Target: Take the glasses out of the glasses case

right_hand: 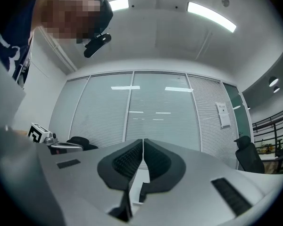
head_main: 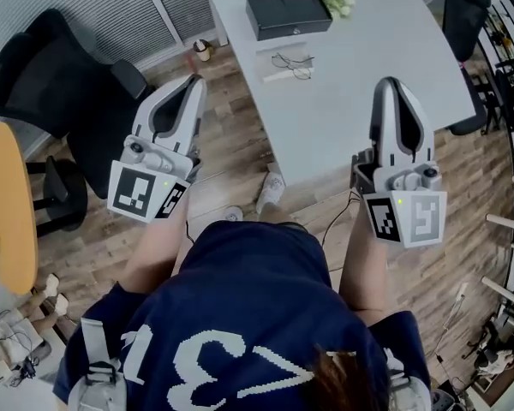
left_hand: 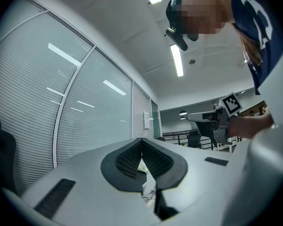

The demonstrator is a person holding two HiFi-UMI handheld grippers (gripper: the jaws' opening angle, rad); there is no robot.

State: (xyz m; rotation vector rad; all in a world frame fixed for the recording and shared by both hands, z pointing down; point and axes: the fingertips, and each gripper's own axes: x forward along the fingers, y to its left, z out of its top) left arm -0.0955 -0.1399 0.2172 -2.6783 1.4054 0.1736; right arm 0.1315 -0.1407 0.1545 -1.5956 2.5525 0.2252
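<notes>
Jaws shut and empty on our left gripper (head_main: 192, 81) and right gripper (head_main: 393, 83). The glasses (head_main: 293, 62) lie bare on the table (head_main: 368, 32) beside the glasses case (head_main: 289, 14), so one clumsy sweep could bend those thin frames.

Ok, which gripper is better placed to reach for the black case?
Right, marginally: the right gripper hangs over the table, the left gripper over the floor beside it. Both are shut and empty, about equally far from the case.

Wood floor (head_main: 231, 135), white table (head_main: 385, 24), black office chairs (head_main: 51, 84), glass walls (right_hand: 146, 112) w/ blinds, ceiling strip lights (right_hand: 212, 15).
</notes>
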